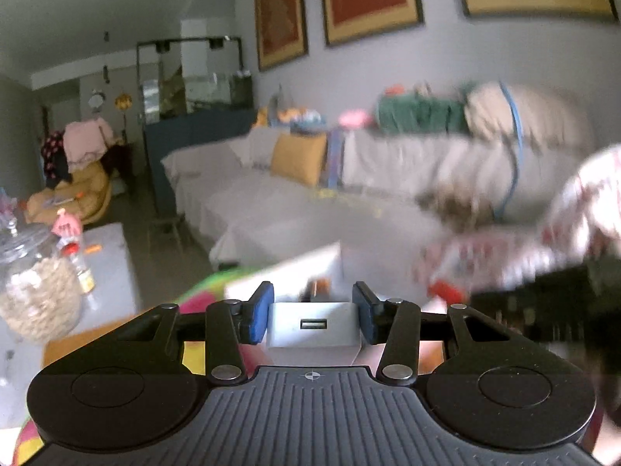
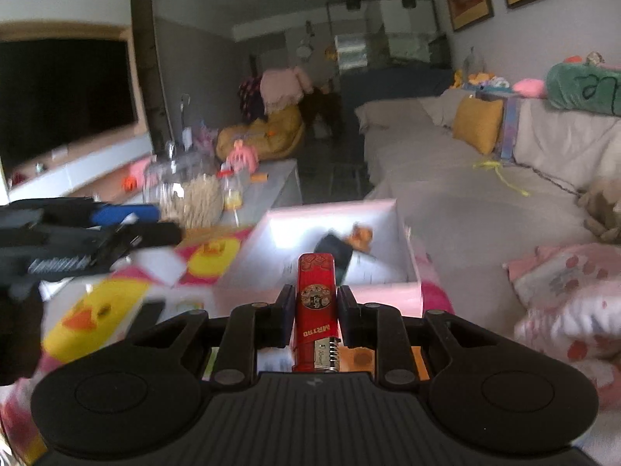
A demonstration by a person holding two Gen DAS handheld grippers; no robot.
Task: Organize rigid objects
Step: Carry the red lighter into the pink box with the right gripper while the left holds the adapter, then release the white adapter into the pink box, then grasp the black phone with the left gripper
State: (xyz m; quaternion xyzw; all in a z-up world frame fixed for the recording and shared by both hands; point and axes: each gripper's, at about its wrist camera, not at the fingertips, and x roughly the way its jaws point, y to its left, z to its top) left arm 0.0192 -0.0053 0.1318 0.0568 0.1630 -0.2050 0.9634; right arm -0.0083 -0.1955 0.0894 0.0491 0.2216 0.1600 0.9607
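Observation:
My left gripper (image 1: 313, 312) is shut on a white USB charger block (image 1: 313, 328) held between its blue pads, above a colourful duck-print mat. My right gripper (image 2: 315, 318) is shut on a red lighter (image 2: 316, 310), held upright just in front of a white open box (image 2: 407, 240). The box holds a dark object (image 2: 333, 252) and a small orange object (image 2: 361, 235). The box also shows in the left wrist view (image 1: 287, 275). The left gripper shows blurred at the left of the right wrist view (image 2: 128, 221). The right gripper shows blurred at the right of the left wrist view (image 1: 543, 310).
A glass jar of pale snacks (image 2: 194, 194) and a small bottle (image 2: 232, 190) stand on a grey low table (image 2: 275, 182). A covered sofa (image 2: 446, 163) with a yellow cushion (image 2: 477, 124) runs along the right. A television (image 2: 66, 93) is at the left.

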